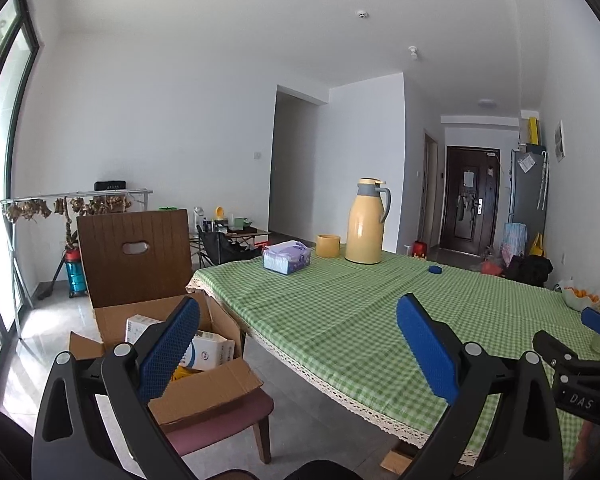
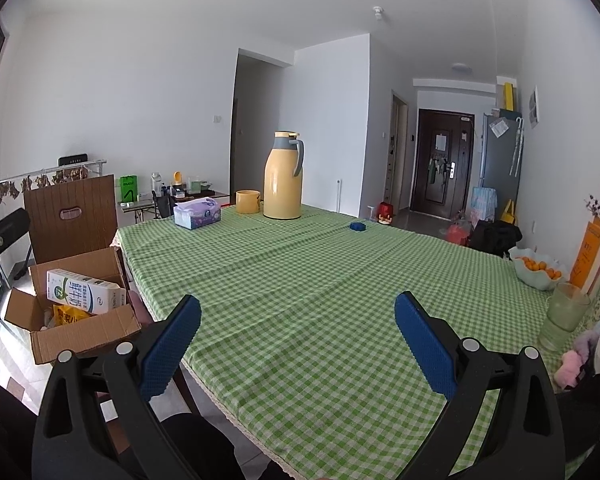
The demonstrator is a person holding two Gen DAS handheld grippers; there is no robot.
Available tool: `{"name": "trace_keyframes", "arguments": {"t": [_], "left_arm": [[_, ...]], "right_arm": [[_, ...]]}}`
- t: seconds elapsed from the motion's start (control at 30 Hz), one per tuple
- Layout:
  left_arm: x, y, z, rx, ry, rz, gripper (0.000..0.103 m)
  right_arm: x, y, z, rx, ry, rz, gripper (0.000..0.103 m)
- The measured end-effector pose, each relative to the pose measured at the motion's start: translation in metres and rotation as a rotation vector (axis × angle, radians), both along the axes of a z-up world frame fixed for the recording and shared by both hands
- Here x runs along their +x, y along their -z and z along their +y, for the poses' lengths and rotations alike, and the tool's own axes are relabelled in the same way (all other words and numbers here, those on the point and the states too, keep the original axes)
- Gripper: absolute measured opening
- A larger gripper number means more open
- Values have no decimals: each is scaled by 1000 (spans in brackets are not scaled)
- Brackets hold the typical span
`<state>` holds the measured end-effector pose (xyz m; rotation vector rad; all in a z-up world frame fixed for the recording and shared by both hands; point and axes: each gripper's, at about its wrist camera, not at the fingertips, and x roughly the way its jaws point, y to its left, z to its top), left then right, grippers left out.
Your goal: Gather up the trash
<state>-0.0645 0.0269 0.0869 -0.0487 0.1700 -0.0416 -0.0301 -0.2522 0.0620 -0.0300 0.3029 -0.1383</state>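
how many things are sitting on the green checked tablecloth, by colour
Yellow: 2, thermos jug, cup
Blue: 1, small object
Purple-white: 1, tissue box
Pale green: 2, fruit bowl, glass
Orange: 1, box
Total: 7

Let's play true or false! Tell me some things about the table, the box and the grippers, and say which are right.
1. The left gripper is open and holds nothing. True.
2. The yellow jug lies tipped over on the table. False: it stands upright.
3. The cardboard box sits on the tablecloth. False: it rests on a chair beside the table.
4. A milk carton is inside the box. True.
5. The right gripper grips the tissue box. False: it is open and empty.
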Motion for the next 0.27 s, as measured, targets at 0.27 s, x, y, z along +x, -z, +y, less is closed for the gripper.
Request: {"name": "trace_keyframes", "arguments": {"t": [0.27], "left_arm": [[30, 12, -19, 59, 1, -24, 96]], "right_arm": [[28, 7, -35, 54, 13, -20, 93]]}}
